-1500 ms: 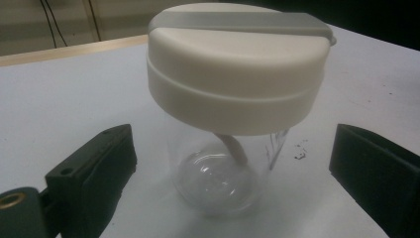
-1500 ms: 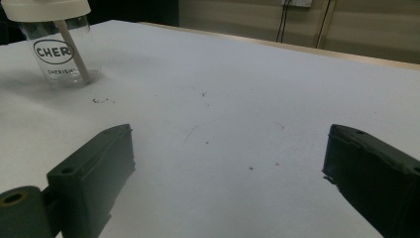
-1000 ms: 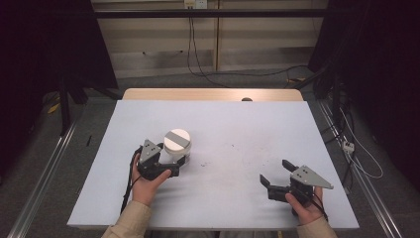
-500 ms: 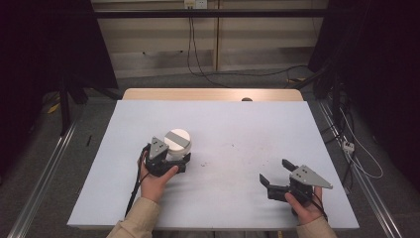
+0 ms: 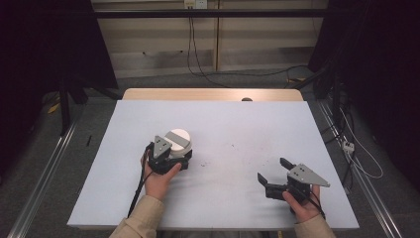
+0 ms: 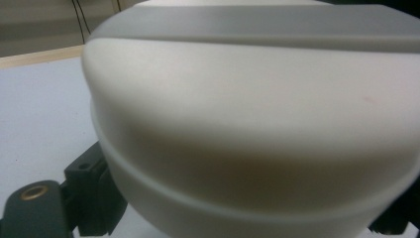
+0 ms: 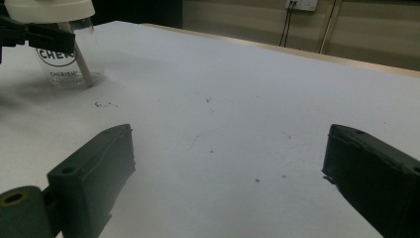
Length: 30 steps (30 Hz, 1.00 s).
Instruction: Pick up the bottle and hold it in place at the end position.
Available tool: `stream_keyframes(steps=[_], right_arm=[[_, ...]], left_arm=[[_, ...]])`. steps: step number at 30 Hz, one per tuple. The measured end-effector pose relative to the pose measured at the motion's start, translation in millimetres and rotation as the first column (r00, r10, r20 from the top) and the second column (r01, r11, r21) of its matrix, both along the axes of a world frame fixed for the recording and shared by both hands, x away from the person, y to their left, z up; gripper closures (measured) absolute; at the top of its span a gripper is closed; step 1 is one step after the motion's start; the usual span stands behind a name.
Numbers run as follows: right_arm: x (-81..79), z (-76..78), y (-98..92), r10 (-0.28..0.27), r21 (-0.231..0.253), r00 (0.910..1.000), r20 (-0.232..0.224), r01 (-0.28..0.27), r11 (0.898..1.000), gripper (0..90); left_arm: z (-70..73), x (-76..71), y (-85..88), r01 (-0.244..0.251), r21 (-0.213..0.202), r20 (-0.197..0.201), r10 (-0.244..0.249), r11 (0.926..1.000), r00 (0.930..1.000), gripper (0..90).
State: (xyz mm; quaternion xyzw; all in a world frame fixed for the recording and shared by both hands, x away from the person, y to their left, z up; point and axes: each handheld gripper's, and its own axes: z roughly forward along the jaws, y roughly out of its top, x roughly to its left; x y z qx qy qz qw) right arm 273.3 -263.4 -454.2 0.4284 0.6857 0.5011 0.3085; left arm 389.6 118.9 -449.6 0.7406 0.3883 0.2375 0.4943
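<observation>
The left gripper (image 5: 174, 161) has its jaws clamped around a clear jar (image 7: 63, 59) with a white lid (image 5: 178, 139), standing left of centre on the tabletop (image 5: 237, 129); the right gripper (image 5: 272, 173), jaws spread wide, rests well apart

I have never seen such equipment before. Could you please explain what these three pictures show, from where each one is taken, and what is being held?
A person sits at a white table and holds a hand tool in each hand. Each tool is a gripper with two black jaws.

The high view looks down from a fixed camera above the table. The left gripper is at a clear jar with a white lid. The right gripper hovers open with nothing between its jaws.

The left gripper view comes from a camera riding on that tool. It is so close that the lid looks huge, with the jaws on either side of it.

The right gripper view looks along its own spread jaws across the table, with the jar far off. The jar has printed lettering and stands on the table.
</observation>
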Motion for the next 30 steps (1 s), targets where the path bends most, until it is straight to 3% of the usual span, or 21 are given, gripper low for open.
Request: stream_keyframes(steps=[12, 30], right_arm=[[0.5, 0.4, 0.5, 0.011, 0.000, 0.9999, 0.002, -0.011, 1.000, 5.2], [-1.6, 2.3, -1.5, 0.006, -0.001, 0.9999, 0.015, -0.006, 1.000, 5.3]], left_arm=[[-0.1, 3.6, 1.0, 0.028, 0.004, 0.020, -0.028, 0.9996, 0.9994, 18.4], [9.0, 4.8, -6.3, 0.116, -0.014, 0.017, -0.116, 0.9932, 0.9931, 18.4]])
